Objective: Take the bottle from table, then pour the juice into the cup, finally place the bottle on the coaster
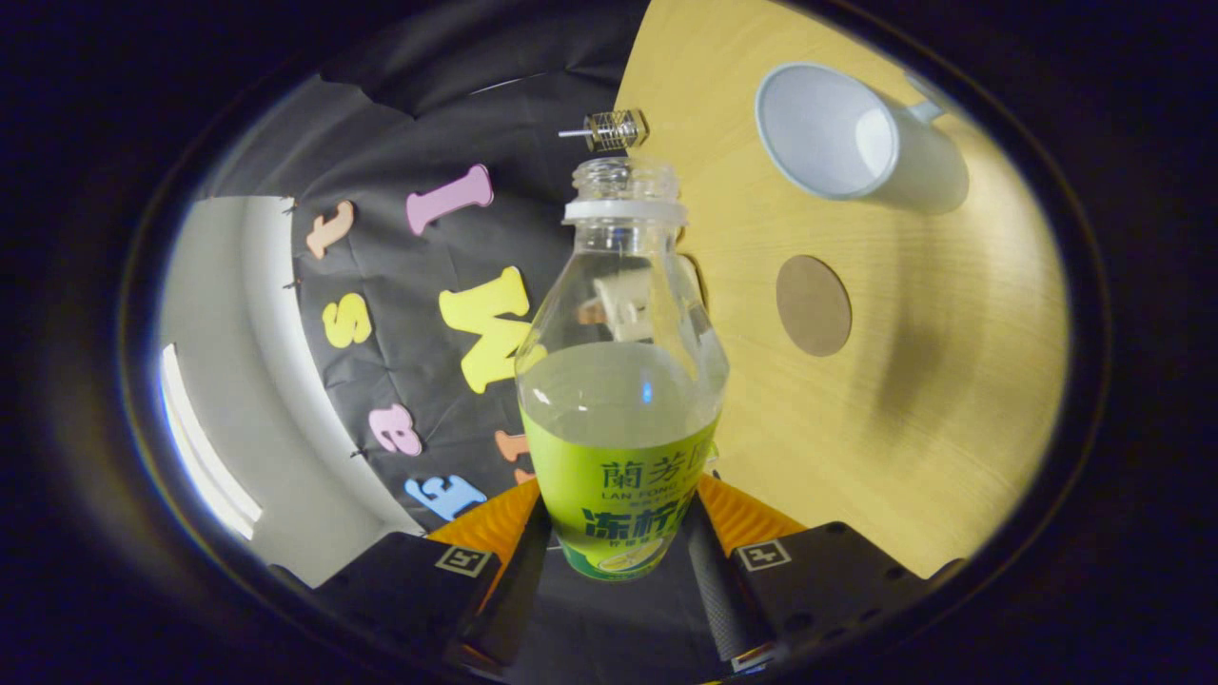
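Observation:
A clear plastic bottle [620,381] with a green label and no cap stands out ahead between my fingers, and my gripper [617,533] is shut on its lower body. Pale juice fills it to about the top of the label. The whole view is rolled, so the wooden table [952,409] stands on edge beside the bottle, which is held up off it. A white cup [852,138] with a handle rests on the table beyond the bottle's mouth, its inside looking empty. A round brown coaster [813,305] lies bare on the table between the cup and my fingers.
A small wire-wound metal object [614,129] sticks out just past the bottle's mouth at the table's edge. The black cloth wall [428,362] hangs behind the bottle, with a pale wall [238,381] beyond it.

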`<state>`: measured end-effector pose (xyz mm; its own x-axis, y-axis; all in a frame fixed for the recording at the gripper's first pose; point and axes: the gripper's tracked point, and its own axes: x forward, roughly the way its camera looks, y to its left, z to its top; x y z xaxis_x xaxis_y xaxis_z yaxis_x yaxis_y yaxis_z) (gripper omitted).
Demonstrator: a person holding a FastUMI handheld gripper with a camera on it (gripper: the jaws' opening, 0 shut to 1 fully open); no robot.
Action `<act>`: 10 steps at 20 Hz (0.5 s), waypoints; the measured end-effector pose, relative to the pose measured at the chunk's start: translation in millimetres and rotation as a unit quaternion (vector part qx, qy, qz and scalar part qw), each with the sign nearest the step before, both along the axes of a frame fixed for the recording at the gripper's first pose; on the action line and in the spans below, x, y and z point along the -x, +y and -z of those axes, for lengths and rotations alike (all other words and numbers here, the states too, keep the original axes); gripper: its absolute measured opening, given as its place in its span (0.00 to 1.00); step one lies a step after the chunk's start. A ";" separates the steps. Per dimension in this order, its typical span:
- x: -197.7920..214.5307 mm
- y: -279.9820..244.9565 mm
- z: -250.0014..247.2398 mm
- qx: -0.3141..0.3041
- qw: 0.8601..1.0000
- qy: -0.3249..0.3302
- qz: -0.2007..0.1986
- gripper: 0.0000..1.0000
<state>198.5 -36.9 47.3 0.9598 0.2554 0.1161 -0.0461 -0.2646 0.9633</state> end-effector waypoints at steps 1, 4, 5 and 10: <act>-1.9 0.7 -1.0 -0.005 1.000 0.001 -0.002 0.78; -0.4 -1.4 -2.1 -0.012 1.000 0.002 -0.002 0.78; -0.5 -3.4 -3.8 -0.016 1.000 0.002 -0.001 0.78; -1.8 -8.9 -9.5 -0.045 0.999 0.001 0.000 0.78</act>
<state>200.3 -45.7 56.8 0.9602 0.2436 0.1370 -0.0444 -0.3508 0.9354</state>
